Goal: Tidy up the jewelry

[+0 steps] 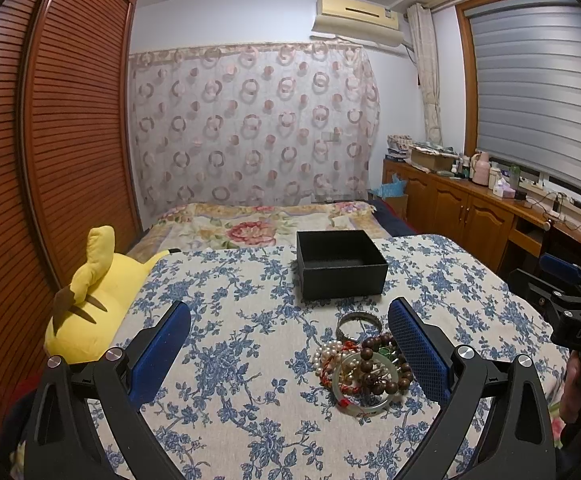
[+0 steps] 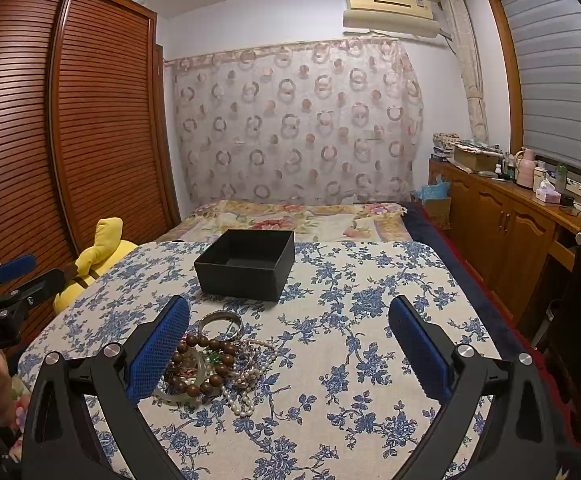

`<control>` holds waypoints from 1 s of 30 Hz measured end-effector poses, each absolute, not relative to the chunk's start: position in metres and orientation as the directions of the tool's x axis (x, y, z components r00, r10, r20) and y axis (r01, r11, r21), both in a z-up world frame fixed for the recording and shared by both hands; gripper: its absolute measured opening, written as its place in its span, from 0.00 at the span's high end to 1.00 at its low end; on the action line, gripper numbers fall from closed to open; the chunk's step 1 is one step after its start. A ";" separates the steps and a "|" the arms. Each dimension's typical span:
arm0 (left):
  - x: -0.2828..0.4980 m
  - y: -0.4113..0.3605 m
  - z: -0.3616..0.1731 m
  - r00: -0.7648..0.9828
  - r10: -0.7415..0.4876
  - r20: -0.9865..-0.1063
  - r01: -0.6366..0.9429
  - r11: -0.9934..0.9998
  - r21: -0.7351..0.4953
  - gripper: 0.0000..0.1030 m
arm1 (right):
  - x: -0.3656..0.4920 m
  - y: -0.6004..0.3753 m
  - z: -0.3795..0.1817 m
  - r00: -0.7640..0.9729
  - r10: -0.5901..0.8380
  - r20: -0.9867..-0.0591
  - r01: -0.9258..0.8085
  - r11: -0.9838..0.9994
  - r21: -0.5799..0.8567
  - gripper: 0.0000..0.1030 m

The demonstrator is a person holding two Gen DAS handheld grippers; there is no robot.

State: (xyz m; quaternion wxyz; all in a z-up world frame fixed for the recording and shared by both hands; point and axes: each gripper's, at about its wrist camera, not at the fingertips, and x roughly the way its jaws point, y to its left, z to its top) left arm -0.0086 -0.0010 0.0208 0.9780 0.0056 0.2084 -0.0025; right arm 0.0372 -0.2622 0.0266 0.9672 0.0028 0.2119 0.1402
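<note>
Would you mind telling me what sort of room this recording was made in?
Most likely a home bedroom: a bed with a floral quilt, a louvred wooden wardrobe, and a wall air conditioner.

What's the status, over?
Left gripper and right gripper open, empty. Jewelry pile untouched on the tablecloth; black box empty behind it. Path unobstructed.

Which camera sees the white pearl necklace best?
The right wrist view shows it best: the pearl necklace spills out on the open side of the jewelry pile, strands loose on the tablecloth. In the left wrist view the pearl necklace is mostly tucked behind the brown beads and pale bangle.
</note>
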 end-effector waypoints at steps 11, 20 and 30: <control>-0.009 -0.002 0.019 0.914 -0.002 -0.406 0.007 1.000 0.010 0.07 | 0.037 -0.262 0.027 0.872 0.273 -0.407 -0.270 0.961 0.066 0.02; -0.009 -0.002 0.019 0.914 -0.001 -0.406 0.006 1.000 0.011 0.07 | 0.036 -0.262 0.027 0.872 0.273 -0.407 -0.270 0.961 0.066 0.02; -0.007 -0.003 0.010 0.906 -0.003 -0.422 0.008 1.000 0.010 0.07 | 0.034 -0.257 0.035 0.868 0.277 -0.413 -0.276 0.959 0.064 0.02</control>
